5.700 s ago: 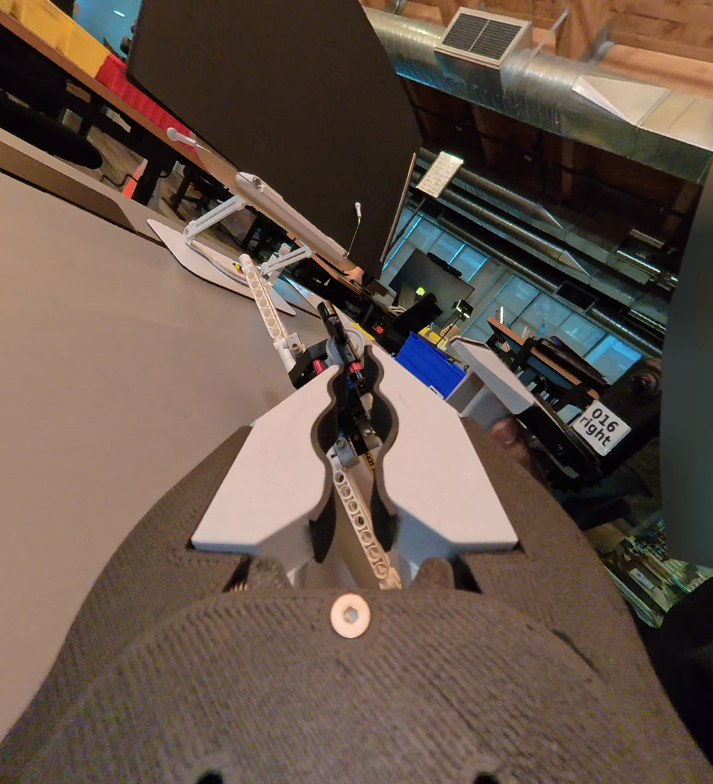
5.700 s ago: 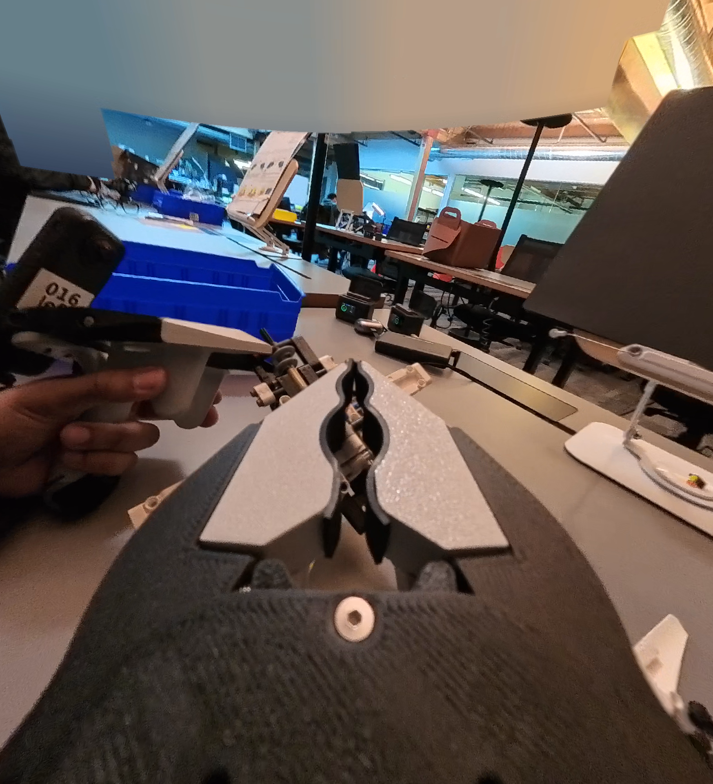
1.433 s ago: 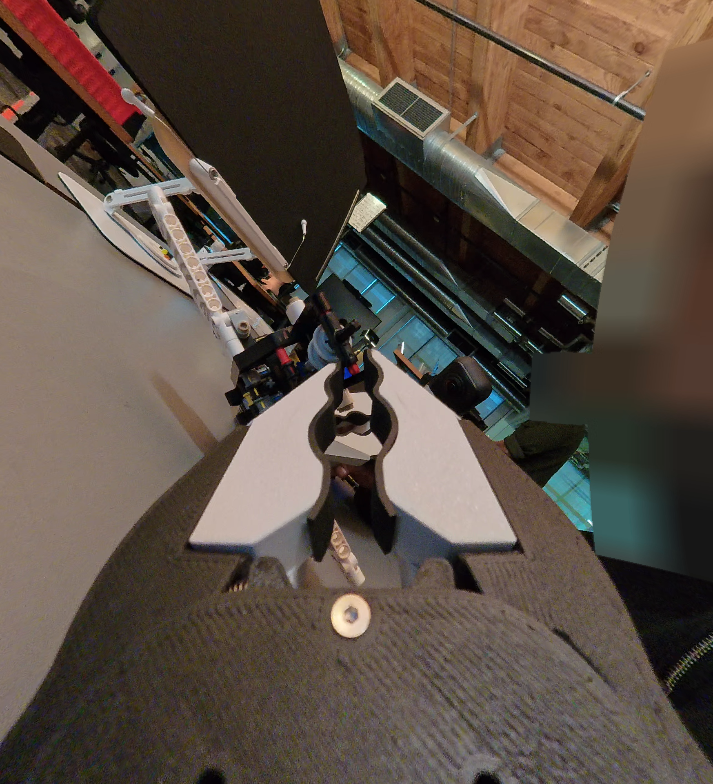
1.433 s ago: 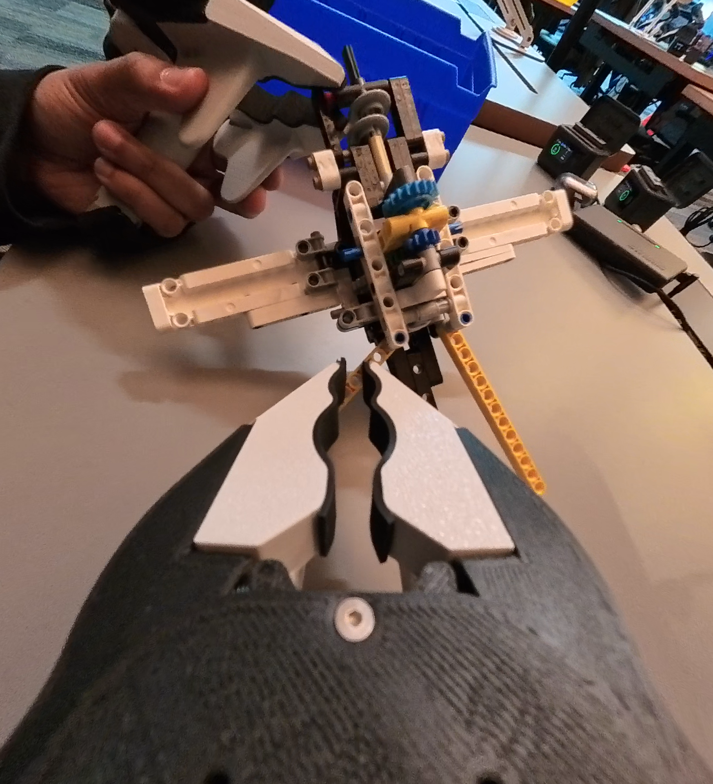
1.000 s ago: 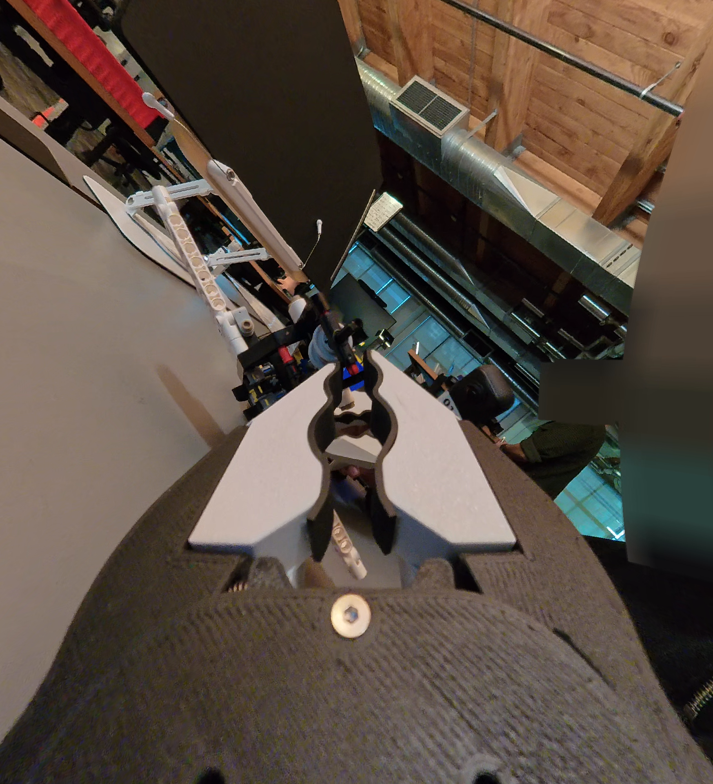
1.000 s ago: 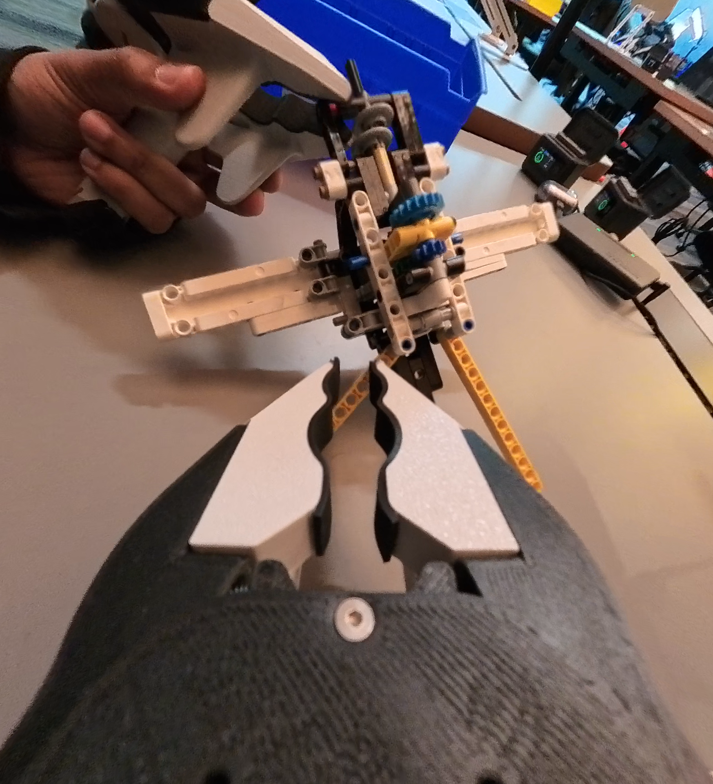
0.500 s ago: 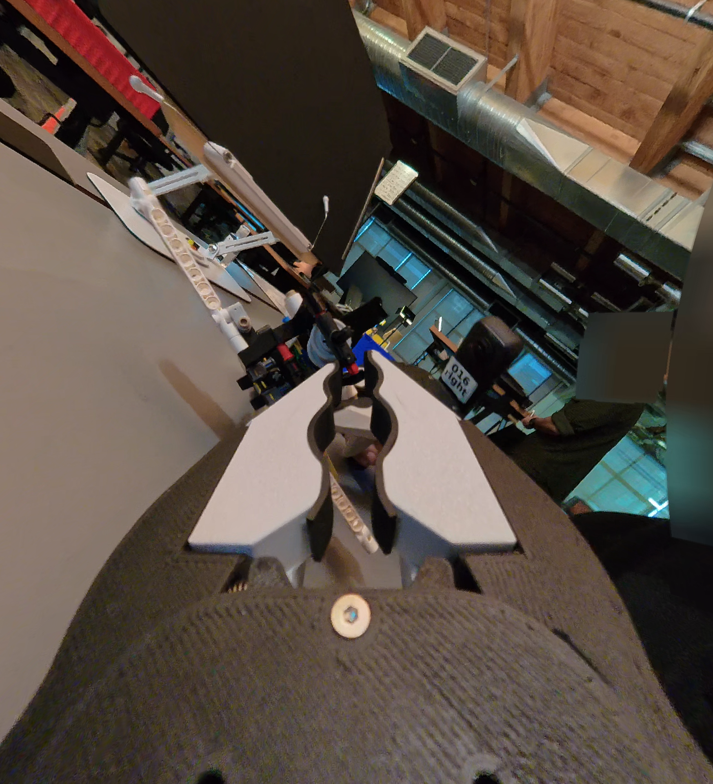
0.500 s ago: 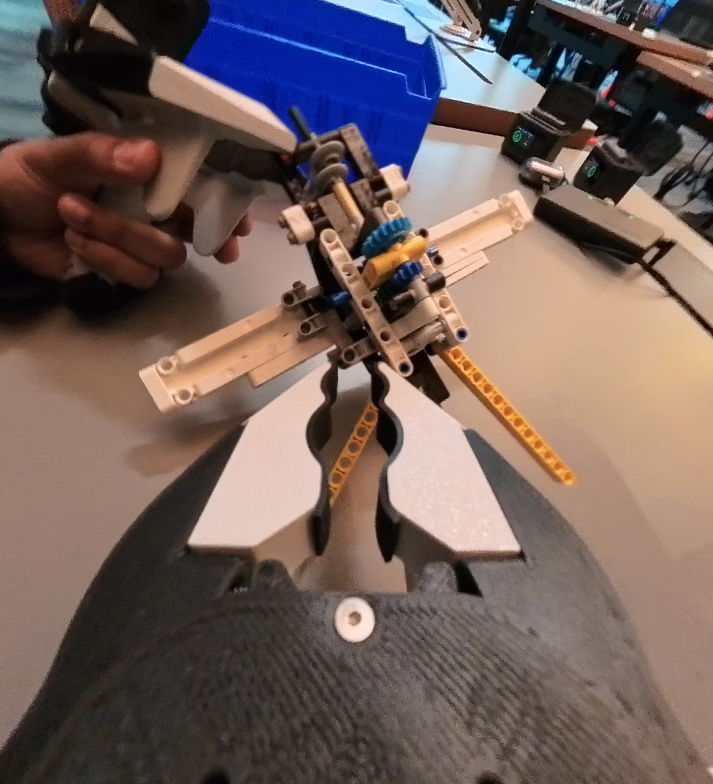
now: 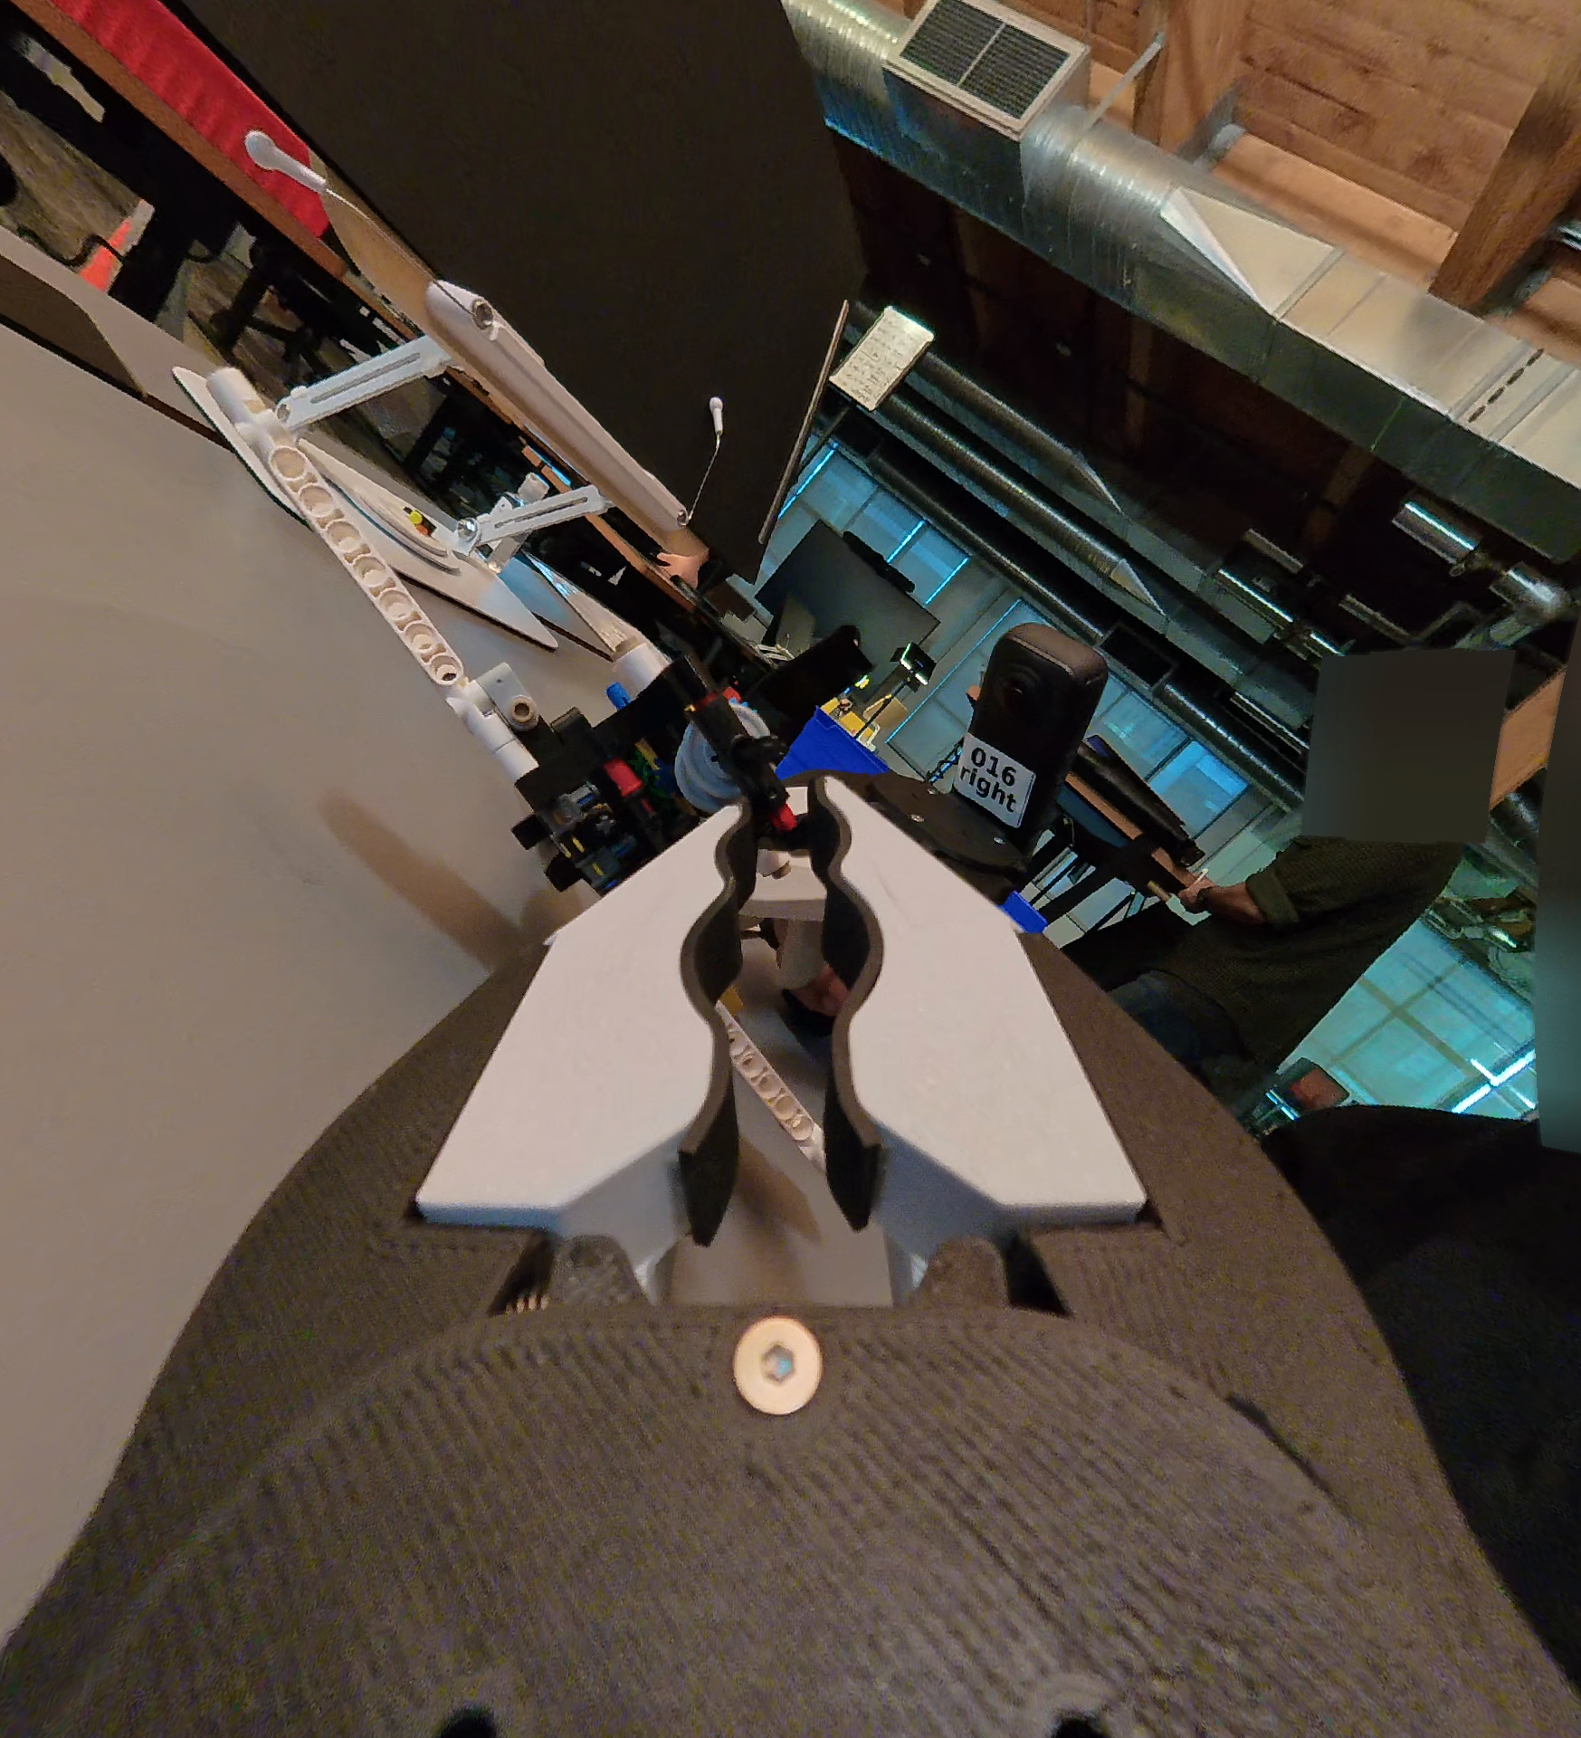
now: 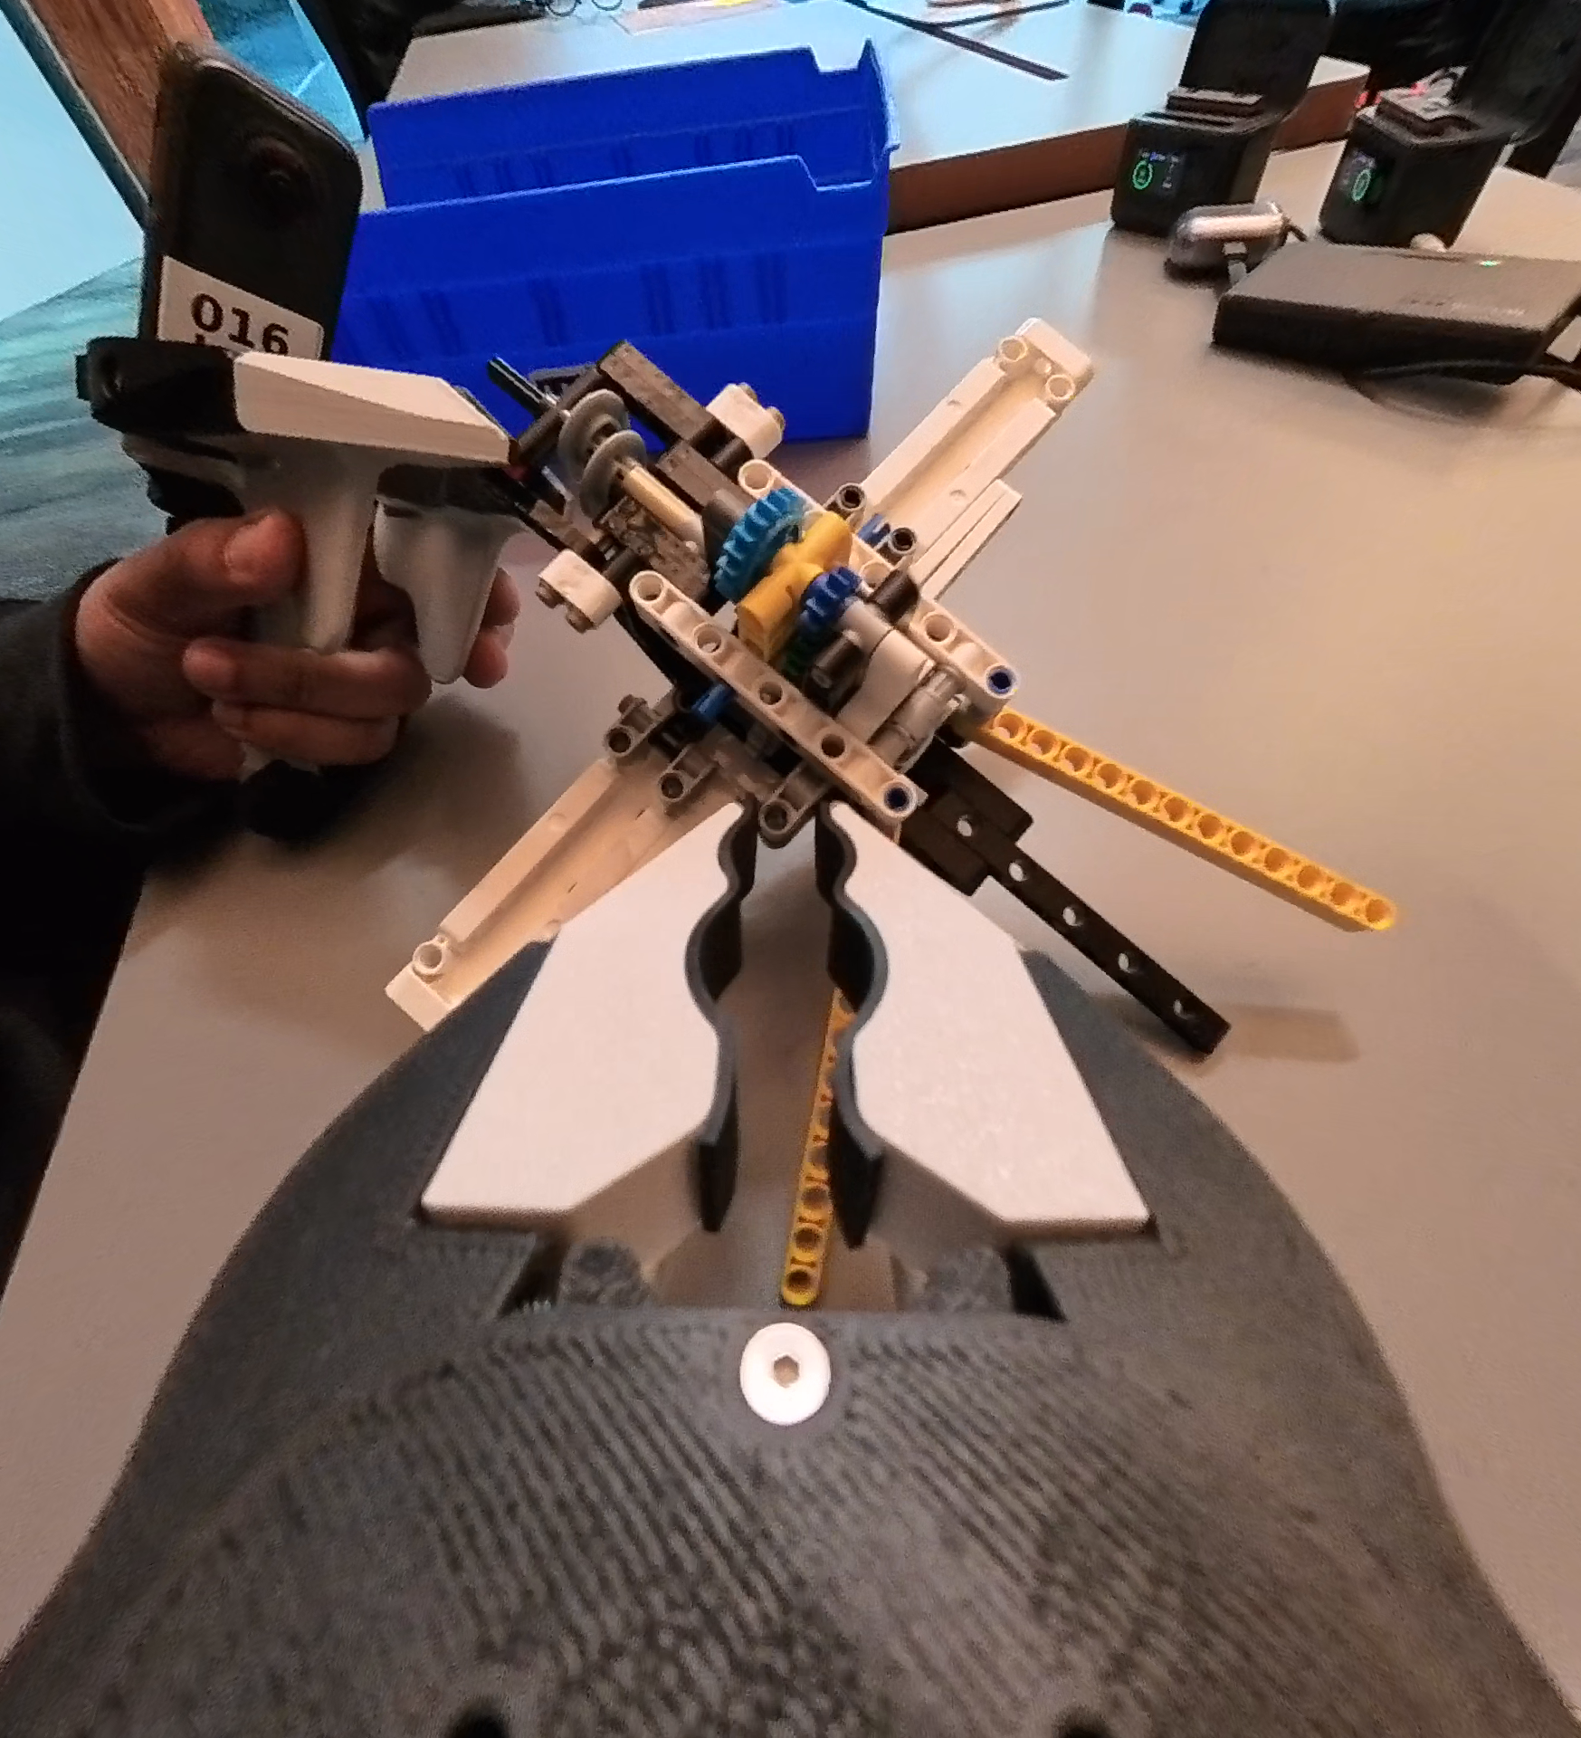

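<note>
Crowding the grey counter [image 10: 1332,583] behind the toy brick model [image 10: 767,611] are a blue bin [image 10: 636,244] and black chargers [image 10: 1172,169]. Left tongs [image 10: 509,470] pinch the model's black axle end; right tongs [image 10: 782,828] pinch its grey lower corner, holding it above the counter.

the right gripper [image 10: 784,837] hides one yellow beam [image 10: 813,1185] of the toy model [image 10: 767,602] toward twelve o'clock. whether its pads [image 10: 737,875] press the model is unclear. blur covers a person [image 9: 1313,931] at three o'clock.
</note>
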